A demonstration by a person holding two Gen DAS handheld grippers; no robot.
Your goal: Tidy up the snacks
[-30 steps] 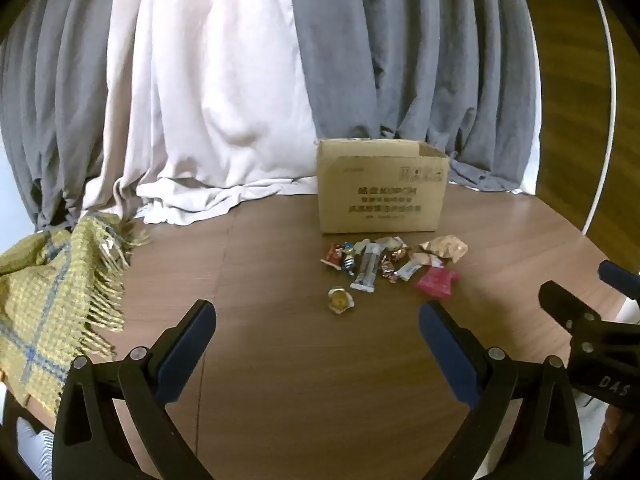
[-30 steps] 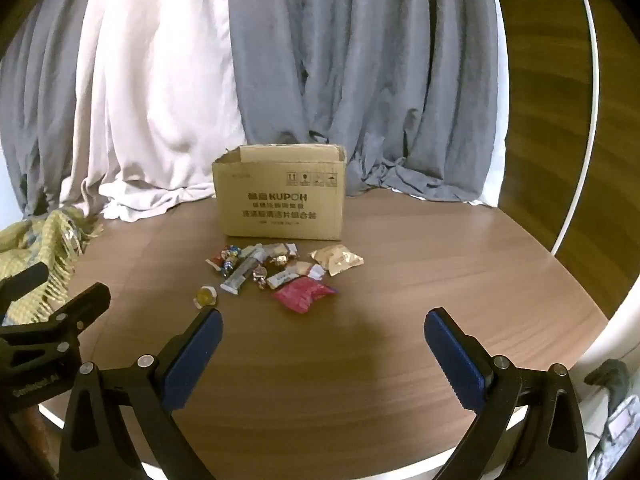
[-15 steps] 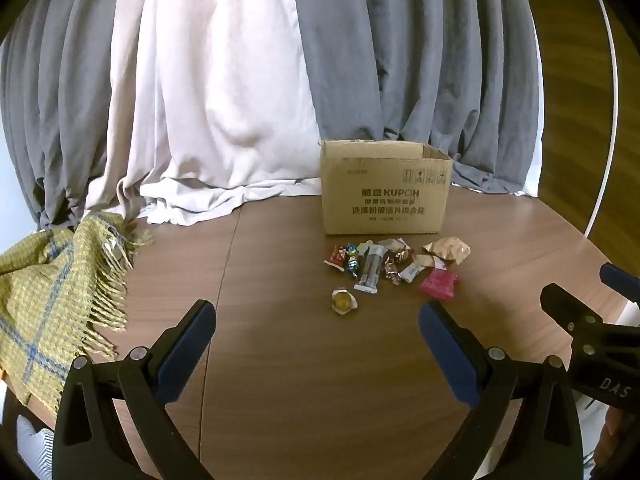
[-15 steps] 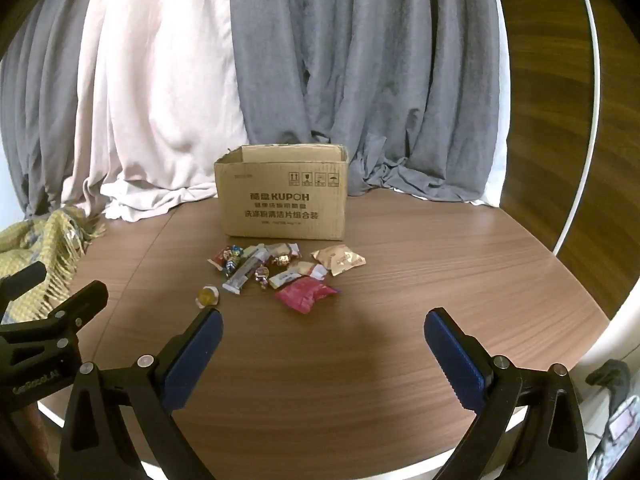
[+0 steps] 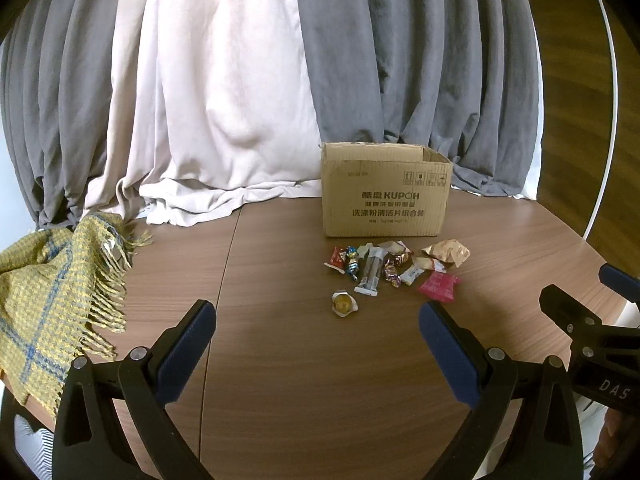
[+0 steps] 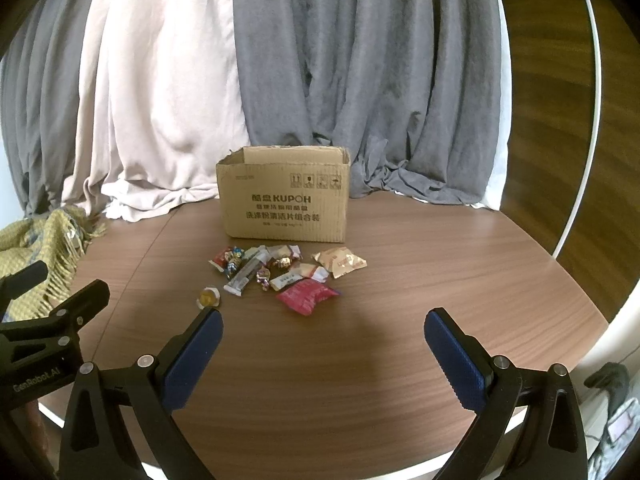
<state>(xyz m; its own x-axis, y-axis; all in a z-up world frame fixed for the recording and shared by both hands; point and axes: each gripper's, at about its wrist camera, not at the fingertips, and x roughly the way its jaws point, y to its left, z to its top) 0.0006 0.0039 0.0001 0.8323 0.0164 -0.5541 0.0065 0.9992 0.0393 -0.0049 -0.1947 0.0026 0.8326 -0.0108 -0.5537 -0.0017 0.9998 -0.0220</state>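
Cardboard box (image 6: 284, 200) marked "KUPOH", behind scattered snacks (image 6: 280, 272).

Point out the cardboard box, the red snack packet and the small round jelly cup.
cardboard box (image 6: 284, 204), right wrist view, printed front face.
red snack packet (image 6: 306, 296), right wrist view, middle of the wrapper.
round jelly cup (image 5: 343, 303), left wrist view, yellow centre of its lid.

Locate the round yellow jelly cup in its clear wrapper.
In both wrist views the round yellow jelly cup lies alone on the brown wooden table, nearer the grippers than the snack pile, off its left end.
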